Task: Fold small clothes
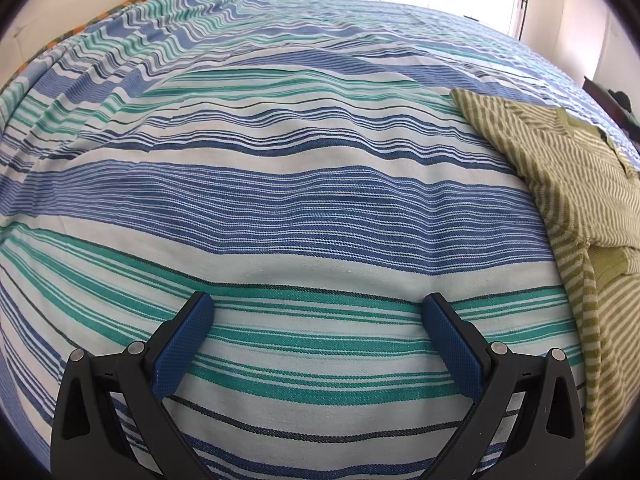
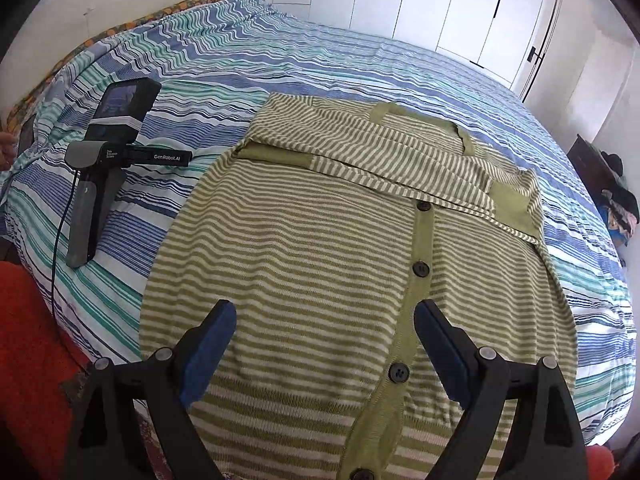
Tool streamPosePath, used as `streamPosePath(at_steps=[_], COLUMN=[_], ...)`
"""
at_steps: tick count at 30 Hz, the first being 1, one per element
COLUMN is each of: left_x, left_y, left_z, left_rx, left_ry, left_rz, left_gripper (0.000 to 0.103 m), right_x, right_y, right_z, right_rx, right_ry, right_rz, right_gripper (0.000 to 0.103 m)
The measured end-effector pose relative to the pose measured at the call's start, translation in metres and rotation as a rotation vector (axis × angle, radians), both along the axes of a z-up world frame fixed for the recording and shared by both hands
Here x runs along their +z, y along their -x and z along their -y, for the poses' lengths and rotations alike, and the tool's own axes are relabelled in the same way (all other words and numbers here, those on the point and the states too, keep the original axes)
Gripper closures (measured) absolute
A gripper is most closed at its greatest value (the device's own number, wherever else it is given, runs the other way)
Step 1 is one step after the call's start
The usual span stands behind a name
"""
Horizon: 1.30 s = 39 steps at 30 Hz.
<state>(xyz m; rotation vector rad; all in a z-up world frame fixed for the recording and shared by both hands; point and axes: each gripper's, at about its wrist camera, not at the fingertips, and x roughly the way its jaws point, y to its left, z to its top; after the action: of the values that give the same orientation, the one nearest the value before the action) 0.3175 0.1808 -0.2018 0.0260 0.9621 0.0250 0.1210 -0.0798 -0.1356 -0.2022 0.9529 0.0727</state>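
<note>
A green-and-cream striped cardigan lies flat on the bed, button band up, with both sleeves folded across its upper part. My right gripper is open and empty, hovering over the cardigan's lower half. My left gripper is open and empty over bare bedspread, left of the cardigan, whose edge shows at the right of the left wrist view. The left gripper's body lies on the bed left of the cardigan in the right wrist view.
The striped blue, teal and white bedspread covers the whole bed. White wardrobe doors stand behind the bed. Dark furniture with clothes is at the far right. Something red lies at the near left.
</note>
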Motion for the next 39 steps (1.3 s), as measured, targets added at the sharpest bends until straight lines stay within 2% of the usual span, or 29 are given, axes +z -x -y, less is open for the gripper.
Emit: streamPosePath(at_steps=[4, 10, 20, 25, 28, 32, 36, 39], left_x=[0.0, 0.0, -0.001, -0.001, 0.001, 0.006, 0.017, 0.029], left_y=[0.0, 0.0, 0.0, 0.0, 0.0, -0.001, 0.022, 0.063], left_z=[0.0, 0.0, 0.004, 0.001, 0.001, 0.003, 0.005, 0.014], left_rx=[0.0, 0.0, 0.007, 0.008, 0.017, 0.048, 0.062, 0.097], left_ry=[0.0, 0.0, -0.016, 0.006, 0.014, 0.024, 0.026, 0.043], left_rz=[0.0, 0.001, 0.007, 0.001, -0.035, -0.143, -0.169, -0.131], left_gripper=[0.0, 0.0, 0.0, 0.0, 0.0, 0.0, 0.001, 0.001], right_x=[-0.001, 0.013, 0.007, 0.008, 0.007, 0.003, 0.003, 0.003], right_y=[0.008, 0.026, 0.059, 0.075, 0.084, 0.089, 0.09, 0.089], right_z=[0.018, 0.056, 0.168, 0.212, 0.235, 0.262, 0.272, 0.272], right_rx=[-0.021, -0.076, -0.337, -0.45, -0.514, -0.592, -0.61, -0.6], right_ry=[-0.039, -0.101, -0.208, -0.27, -0.293, -0.349, -0.382, -0.413], right_rz=[0.007, 0.087, 0.118, 0.144, 0.153, 0.157, 0.168, 0.171], right_gripper=[0.013, 0.013, 0.013, 0.013, 0.013, 0.013, 0.013, 0.013])
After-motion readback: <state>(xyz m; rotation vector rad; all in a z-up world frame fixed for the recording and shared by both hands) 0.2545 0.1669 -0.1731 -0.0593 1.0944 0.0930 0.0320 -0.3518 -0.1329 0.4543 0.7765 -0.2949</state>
